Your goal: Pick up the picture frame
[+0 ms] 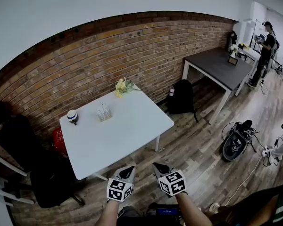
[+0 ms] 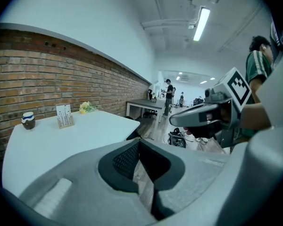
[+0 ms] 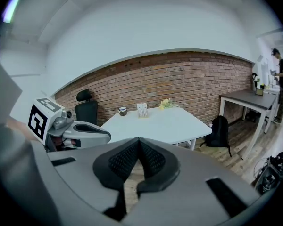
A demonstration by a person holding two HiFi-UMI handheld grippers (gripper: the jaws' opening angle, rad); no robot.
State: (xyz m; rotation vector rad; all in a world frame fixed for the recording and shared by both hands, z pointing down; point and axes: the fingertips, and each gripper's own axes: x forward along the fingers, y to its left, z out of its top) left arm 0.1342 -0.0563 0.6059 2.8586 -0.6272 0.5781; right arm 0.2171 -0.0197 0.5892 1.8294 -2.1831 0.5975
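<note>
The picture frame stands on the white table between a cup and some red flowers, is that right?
Not quite: the flowers are yellow, not red, as the head view shows. The picture frame does stand on the white table between them and the cup.

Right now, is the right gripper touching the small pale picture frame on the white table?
Apart. The head view shows the right gripper short of the white table, the picture frame far across it.

This is looking like an open office. A white table (image 1: 132,128) is standing mid-frame, an office chair (image 1: 16,140) sitting at left.
</note>
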